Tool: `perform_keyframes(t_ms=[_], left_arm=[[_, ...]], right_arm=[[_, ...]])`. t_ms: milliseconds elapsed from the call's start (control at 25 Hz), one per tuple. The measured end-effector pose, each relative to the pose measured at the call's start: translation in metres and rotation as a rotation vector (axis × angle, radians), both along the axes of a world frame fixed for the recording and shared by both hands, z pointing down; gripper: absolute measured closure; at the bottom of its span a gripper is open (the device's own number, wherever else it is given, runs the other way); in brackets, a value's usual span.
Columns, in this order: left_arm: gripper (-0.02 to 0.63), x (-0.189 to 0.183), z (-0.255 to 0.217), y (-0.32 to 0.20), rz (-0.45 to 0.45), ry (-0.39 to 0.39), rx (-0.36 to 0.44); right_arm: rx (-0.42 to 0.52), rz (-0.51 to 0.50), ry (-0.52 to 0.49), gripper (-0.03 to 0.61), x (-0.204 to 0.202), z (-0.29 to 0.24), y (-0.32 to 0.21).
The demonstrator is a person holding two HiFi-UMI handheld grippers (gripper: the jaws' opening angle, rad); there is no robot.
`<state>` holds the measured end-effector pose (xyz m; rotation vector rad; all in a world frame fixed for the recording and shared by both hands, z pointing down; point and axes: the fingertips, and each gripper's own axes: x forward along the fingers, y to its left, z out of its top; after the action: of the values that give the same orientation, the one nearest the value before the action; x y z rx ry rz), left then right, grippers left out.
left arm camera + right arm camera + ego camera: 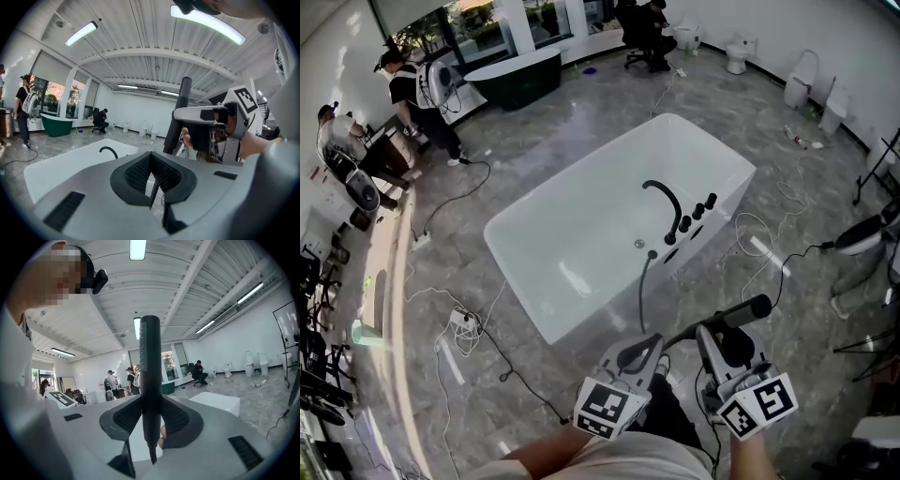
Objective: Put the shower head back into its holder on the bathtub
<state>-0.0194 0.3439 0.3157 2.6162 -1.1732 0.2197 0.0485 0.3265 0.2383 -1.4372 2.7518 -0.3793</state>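
Note:
The white bathtub [581, 281] stands in the middle of the head view, with a black curved spout [664, 201] and black knobs [696, 212] on its near right rim. A thin hose [641, 291] runs from that rim down toward me. My right gripper [722, 335] is shut on the black stick-shaped shower head [742, 311], held in the air well in front of the tub. In the right gripper view the shower head [150, 366] stands upright between the pads. My left gripper [647, 351] is beside it, jaws shut on nothing [151, 182].
Cables [469, 328] and a power strip lie on the grey floor left of the tub, and more cable [769, 253] to its right. People [417, 89] stand at the far left by a dark green tub [516, 75]. Toilets [741, 52] line the back right.

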Motion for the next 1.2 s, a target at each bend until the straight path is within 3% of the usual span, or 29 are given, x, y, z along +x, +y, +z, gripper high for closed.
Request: perform_keyframes(t_ms=[480, 800, 1200], left_arm=[[0.609, 0.036, 0.02, -0.118, 0.0, -0.028, 0.01], [0.609, 0.044, 0.076, -0.175, -0.024, -0.078, -0.043], [0.61, 0.047, 0.152, -0.206, 0.071, -0.079, -0.075]], right_arm=[[-0.004, -0.06, 0.001, 0.44, 0.026, 0.008, -0.124], [-0.019, -0.117, -0.034, 0.44, 0.033, 0.003, -0.192], [-0.047, -0.032, -0.048, 0.44, 0.032, 0.015, -0.231]])
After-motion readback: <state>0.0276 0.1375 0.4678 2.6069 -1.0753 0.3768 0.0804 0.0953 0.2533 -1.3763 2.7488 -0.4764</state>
